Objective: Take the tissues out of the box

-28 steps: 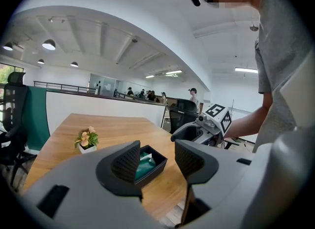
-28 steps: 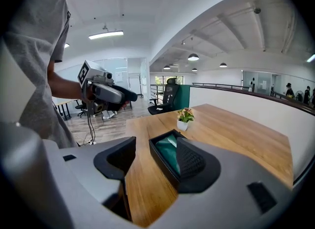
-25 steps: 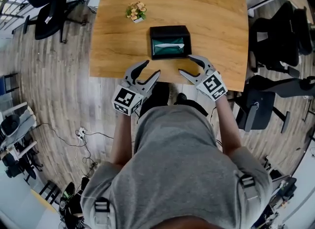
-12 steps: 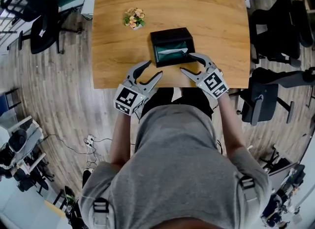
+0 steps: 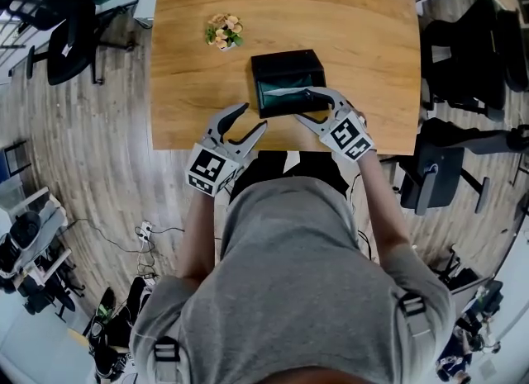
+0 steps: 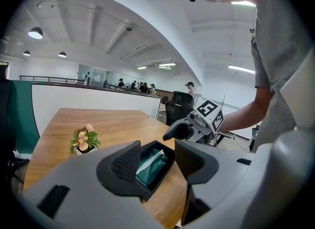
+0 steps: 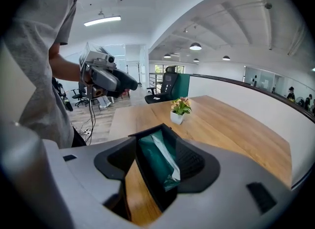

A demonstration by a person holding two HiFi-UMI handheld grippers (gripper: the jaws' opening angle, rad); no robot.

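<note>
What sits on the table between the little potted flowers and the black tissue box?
Nothing. The head view shows only bare wooden tabletop between the potted flowers and the tissue box.

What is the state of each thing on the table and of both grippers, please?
Black rectangular tissue box: upright, open-topped.
Green tissue pack: inside box, white tissue showing.
Small potted flowers: upright, apart from box.
Left gripper: open, empty.
Right gripper: open, at box, gripping nothing.

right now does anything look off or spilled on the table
Nothing stands out: the box sits flat on the table with the tissues inside, and the plant stands upright. No spill or damage shows.
</note>
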